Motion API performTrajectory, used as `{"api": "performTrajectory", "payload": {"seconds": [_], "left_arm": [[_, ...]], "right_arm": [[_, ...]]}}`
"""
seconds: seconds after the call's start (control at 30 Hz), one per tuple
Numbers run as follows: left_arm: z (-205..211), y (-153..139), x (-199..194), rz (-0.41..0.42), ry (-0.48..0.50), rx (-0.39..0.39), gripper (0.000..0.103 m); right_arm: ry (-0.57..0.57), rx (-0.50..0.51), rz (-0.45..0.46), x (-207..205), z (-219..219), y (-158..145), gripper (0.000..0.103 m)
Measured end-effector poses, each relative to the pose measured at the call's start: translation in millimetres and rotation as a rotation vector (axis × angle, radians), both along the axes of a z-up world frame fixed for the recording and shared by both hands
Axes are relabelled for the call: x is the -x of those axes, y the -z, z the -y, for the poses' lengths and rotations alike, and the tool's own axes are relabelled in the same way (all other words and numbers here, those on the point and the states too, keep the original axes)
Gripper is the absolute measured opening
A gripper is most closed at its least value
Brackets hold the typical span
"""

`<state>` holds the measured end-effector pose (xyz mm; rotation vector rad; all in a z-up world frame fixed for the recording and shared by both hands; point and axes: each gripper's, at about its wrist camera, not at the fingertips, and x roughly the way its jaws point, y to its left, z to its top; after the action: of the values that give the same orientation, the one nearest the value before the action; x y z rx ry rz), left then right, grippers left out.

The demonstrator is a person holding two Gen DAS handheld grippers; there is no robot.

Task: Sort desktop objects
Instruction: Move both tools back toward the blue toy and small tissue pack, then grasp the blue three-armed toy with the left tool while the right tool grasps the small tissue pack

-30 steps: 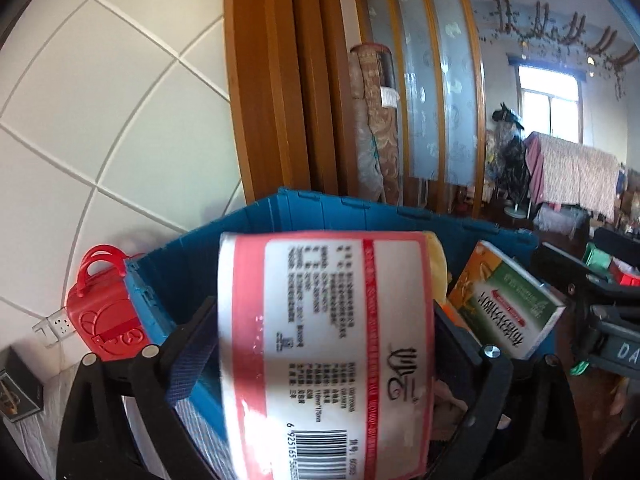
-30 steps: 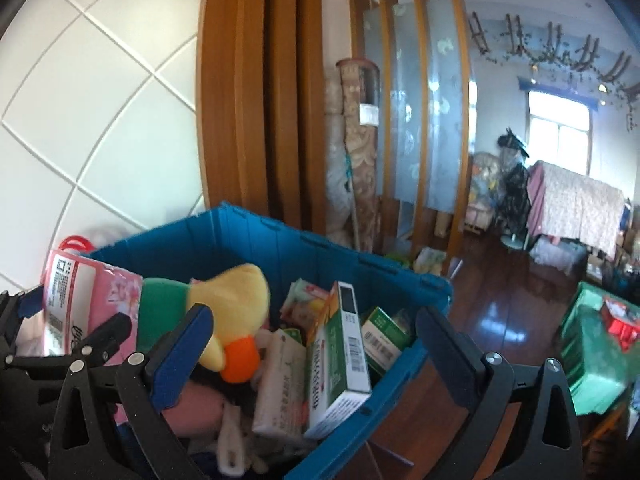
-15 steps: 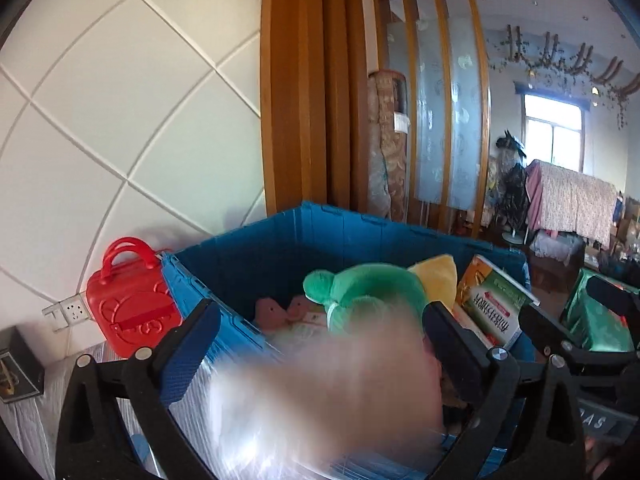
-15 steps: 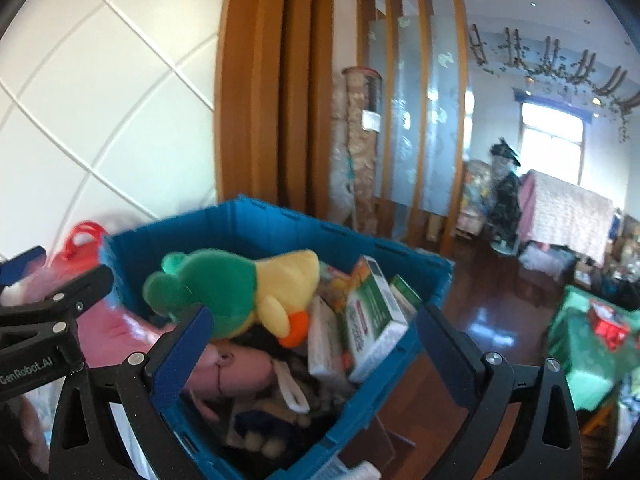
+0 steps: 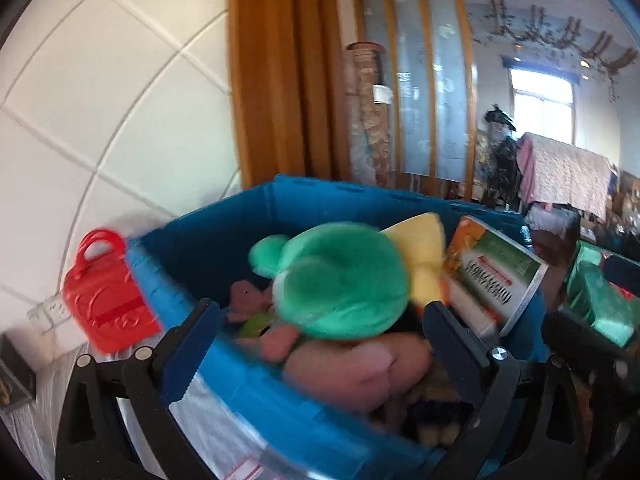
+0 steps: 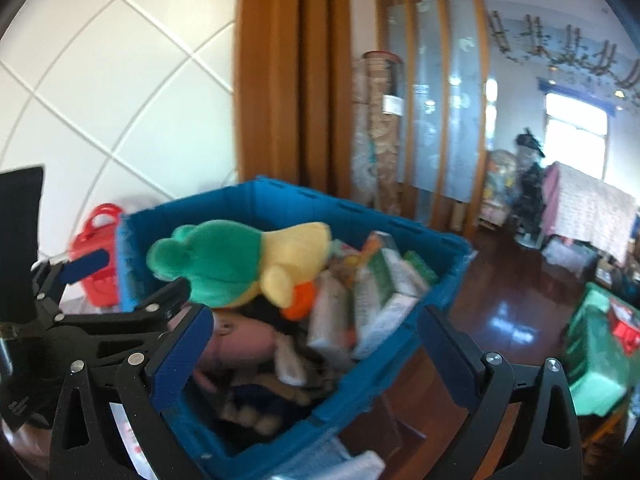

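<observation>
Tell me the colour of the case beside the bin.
Red; clearest in the left wrist view.

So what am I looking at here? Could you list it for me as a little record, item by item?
Container: blue bin, open on top, heaped with things
On top of the heap: green and yellow plush toy
Underneath it: pink plush toy
Right side of bin: green and white boxes, leaning
Outside bin, left: red toy case with a handle, by the white wall
Left gripper: fingers apart, holding nothing
Right gripper: fingers apart, holding nothing
</observation>
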<state>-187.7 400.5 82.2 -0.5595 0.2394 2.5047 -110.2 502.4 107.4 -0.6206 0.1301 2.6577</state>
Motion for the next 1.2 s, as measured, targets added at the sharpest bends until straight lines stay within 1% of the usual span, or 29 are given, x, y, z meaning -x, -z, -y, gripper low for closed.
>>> {"api": "performTrajectory", "payload": {"seconds": [0.03,0.1,0.2,0.3,0.33,0.47,0.57,0.7,0.8,0.87,0.97,1.1,1.2], "left_arm": [[14,2,1,0.001,-0.029,-0.002,0.103],[43,10,4,0.01,-0.085,0.02,0.103],[85,35,11,0.064,-0.139,0.093,0.103],[133,68,13,0.12,-0.216,0.145,0.103],[156,83,14,0.155,-0.25,0.156,0.103],[225,129,19,0.265,-0.353,0.186,0.103],[282,165,18,0.341,-0.428,0.201,0.103],[338,199,18,0.423,-0.481,0.189,0.103],[371,220,23,0.473,-0.497,0.203,0.103],[388,235,31,0.498,-0.49,0.212,0.103],[409,255,45,0.521,-0.454,0.222,0.103],[423,284,66,0.535,-0.398,0.282,0.102],[424,301,76,0.551,-0.312,0.291,0.1]], "right_arm": [[-0.017,0.001,0.002,3,6,1,0.103],[-0.091,0.009,0.012,12,25,6,0.103],[-0.184,0.006,0.031,26,58,15,0.103],[-0.291,0.003,0.046,40,99,27,0.103],[-0.317,-0.001,0.056,44,111,31,0.103],[-0.418,0.001,0.136,63,165,61,0.103],[-0.449,0.016,0.206,72,193,88,0.103],[-0.436,0.061,0.313,87,217,133,0.103],[-0.392,0.094,0.395,96,225,168,0.103],[-0.36,0.11,0.437,101,227,186,0.103],[-0.308,0.116,0.493,104,225,210,0.103],[-0.225,0.14,0.533,110,221,235,0.103],[-0.147,0.184,0.553,114,214,249,0.103]]}}
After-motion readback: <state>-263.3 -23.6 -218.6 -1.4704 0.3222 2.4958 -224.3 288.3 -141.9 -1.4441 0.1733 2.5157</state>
